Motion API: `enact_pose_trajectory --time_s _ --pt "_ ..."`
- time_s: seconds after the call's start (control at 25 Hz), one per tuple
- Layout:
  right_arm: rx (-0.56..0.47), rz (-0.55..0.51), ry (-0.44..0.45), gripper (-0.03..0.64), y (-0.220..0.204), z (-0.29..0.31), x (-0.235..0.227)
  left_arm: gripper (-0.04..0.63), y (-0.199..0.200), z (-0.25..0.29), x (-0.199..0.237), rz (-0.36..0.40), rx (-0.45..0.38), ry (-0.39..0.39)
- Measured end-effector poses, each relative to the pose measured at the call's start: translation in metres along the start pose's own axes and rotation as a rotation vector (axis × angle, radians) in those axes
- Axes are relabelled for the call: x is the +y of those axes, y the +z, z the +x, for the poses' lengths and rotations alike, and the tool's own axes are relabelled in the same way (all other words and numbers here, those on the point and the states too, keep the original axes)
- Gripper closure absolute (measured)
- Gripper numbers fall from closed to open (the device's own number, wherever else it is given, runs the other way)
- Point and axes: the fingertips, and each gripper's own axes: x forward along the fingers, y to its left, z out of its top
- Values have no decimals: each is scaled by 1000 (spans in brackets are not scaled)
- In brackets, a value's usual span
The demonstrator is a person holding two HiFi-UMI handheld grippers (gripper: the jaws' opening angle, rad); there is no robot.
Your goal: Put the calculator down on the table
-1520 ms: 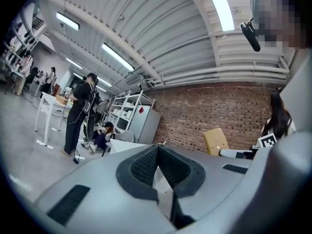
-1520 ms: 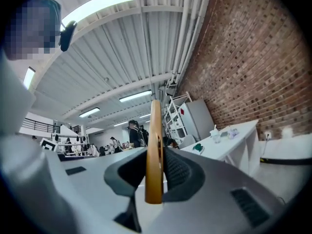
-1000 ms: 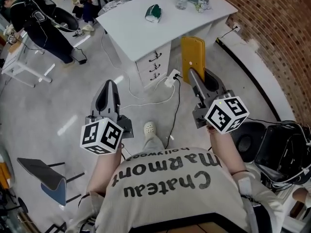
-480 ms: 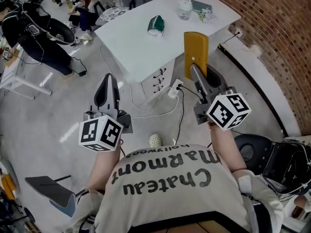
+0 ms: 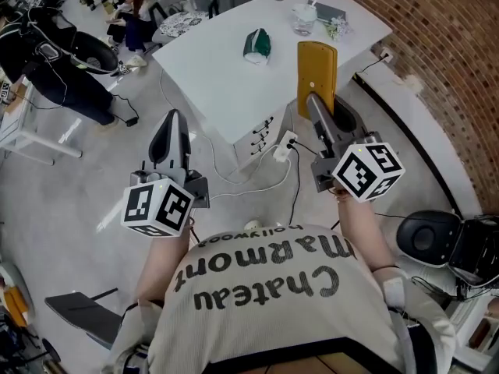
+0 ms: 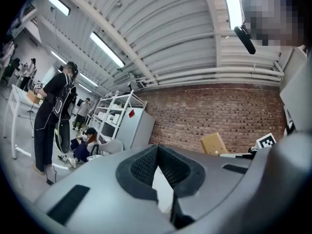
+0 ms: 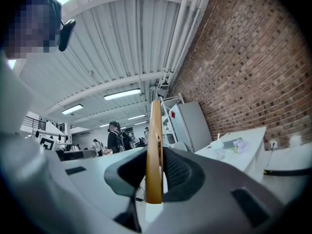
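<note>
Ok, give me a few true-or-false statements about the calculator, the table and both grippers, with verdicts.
1. The right gripper clamps the yellow calculator on edge between its jaws. True.
2. The calculator lies flat on the white table. False: it is held in the right gripper's jaws, not set down.
3. The left gripper holds nothing. True.
4. The table is bare. False: a green object and a clear cup, among other things, sit on it.

A flat yellow calculator (image 5: 316,67) was held upright at upper centre of the frame, clamped by its lower end. The white table (image 5: 210,61) was seen behind it.
</note>
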Motion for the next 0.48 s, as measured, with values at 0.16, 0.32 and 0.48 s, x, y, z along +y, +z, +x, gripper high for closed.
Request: enact_pose_trajectory --time_s 0.16,0.32,0.48 --pt "5 -10 -4 528 -5 13 0 592 -1 8 11 0 2 -11" --pt "21 -7 -18 528 -16 19 -5 592 -17 16 17 -3 51 -30" --pt "80 -2 -35 528 -40 21 -14 592 -37 19 26 -36 96 -21"
